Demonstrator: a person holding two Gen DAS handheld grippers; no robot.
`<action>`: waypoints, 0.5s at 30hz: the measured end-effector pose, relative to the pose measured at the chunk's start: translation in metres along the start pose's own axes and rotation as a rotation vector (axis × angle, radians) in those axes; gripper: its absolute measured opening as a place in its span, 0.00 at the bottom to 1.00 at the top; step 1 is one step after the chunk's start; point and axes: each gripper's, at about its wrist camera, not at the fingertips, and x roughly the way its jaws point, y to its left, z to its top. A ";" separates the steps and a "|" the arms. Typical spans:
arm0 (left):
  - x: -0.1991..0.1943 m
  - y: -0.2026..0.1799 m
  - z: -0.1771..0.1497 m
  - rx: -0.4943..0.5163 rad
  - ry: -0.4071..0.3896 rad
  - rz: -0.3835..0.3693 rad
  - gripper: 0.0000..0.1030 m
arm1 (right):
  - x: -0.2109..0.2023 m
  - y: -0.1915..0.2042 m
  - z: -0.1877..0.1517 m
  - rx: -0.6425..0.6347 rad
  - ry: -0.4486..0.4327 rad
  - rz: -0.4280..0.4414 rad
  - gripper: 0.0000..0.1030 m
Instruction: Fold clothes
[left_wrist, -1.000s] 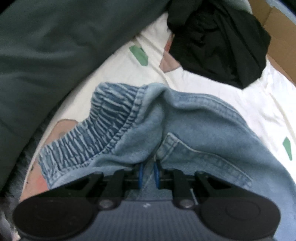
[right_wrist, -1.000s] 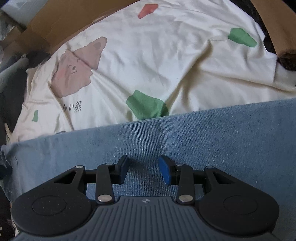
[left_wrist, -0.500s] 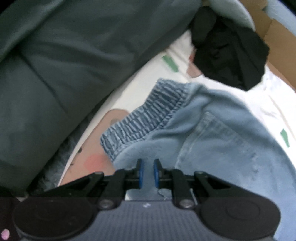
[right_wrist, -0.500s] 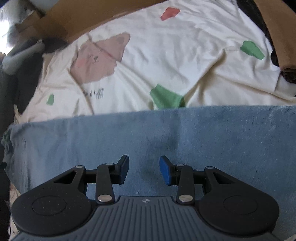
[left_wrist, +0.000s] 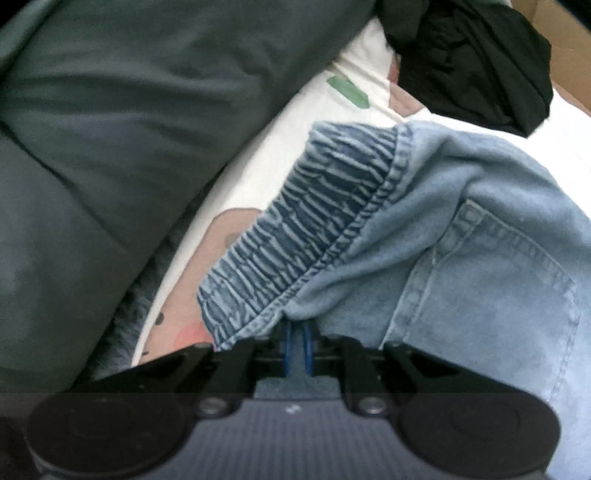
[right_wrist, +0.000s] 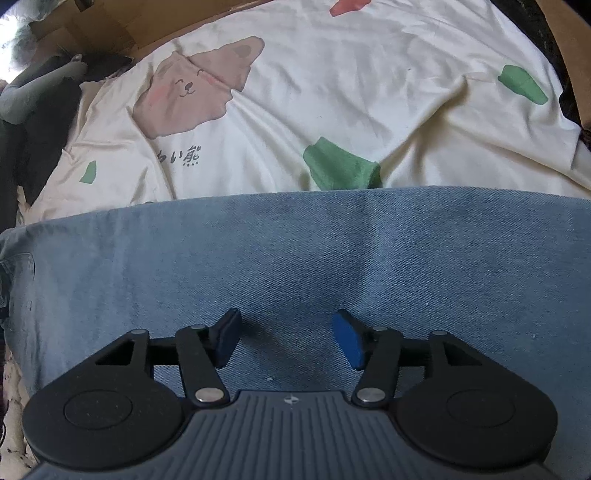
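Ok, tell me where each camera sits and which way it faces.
Left wrist: on the left tool, looking steeply down at the elastic waistband of the light blue denim trousers pinched in its closing jaws.
Right wrist: on the right tool, looking down over flat denim, jaws opening, nothing gripped.
Shared: the trousers and cream bear-print sheet.

1 pr of blue denim jeans (left_wrist: 461, 258), w/ 1 elastic waistband (left_wrist: 295, 236) & 1 back pocket (left_wrist: 491, 280) showing. 1 black garment (left_wrist: 472, 55) in a heap. 1 dark green duvet (left_wrist: 129, 129). 1 cream bedsheet (right_wrist: 351, 103); on it, in right wrist view, 1 bear face print (right_wrist: 199, 88), 3 green patches (right_wrist: 340, 166) and 1 red patch (right_wrist: 347, 5). 2 grippers: left gripper (left_wrist: 295, 345), right gripper (right_wrist: 286, 338)
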 end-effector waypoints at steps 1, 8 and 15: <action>-0.007 -0.002 0.002 0.006 -0.011 0.004 0.09 | -0.002 0.000 0.000 0.002 -0.002 0.001 0.59; -0.053 -0.026 0.019 0.071 -0.136 -0.084 0.11 | -0.029 -0.007 0.000 0.036 -0.130 0.040 0.57; -0.041 -0.043 0.052 0.063 -0.168 -0.084 0.12 | -0.027 -0.023 0.014 0.061 -0.152 -0.009 0.51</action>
